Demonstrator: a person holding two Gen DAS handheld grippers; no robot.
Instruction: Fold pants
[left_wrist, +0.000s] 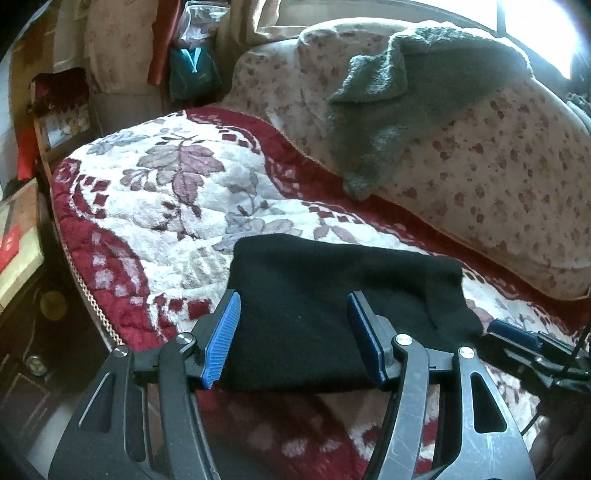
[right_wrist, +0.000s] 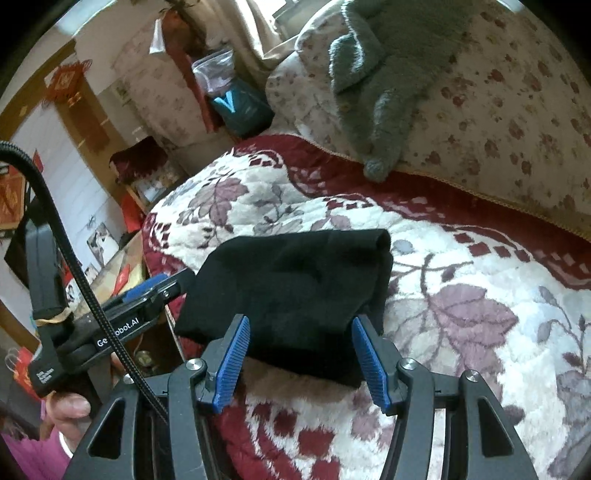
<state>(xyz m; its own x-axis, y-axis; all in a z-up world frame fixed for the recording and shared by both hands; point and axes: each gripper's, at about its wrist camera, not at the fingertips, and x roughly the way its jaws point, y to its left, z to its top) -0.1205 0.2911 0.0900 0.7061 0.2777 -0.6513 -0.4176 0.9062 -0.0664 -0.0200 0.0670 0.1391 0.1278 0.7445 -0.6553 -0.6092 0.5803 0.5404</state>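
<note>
- the near edge of the black pants (left_wrist: 332, 314) lies behind the left gripper's (left_wrist: 293, 336) blue pads (left_wrist: 221, 339), so contact there cannot be told;
- the right gripper (left_wrist: 532, 350) is cut by the left wrist view's right edge; its jaws are not readable there;
- the window (left_wrist: 535, 29) is blown out white;
- the teal bag's (right_wrist: 240, 105) lettering is too blurred to read

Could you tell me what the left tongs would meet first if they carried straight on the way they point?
Most likely the folded black pants on the floral blanket; the open left tongs frame them, though depth is unclear.
</note>
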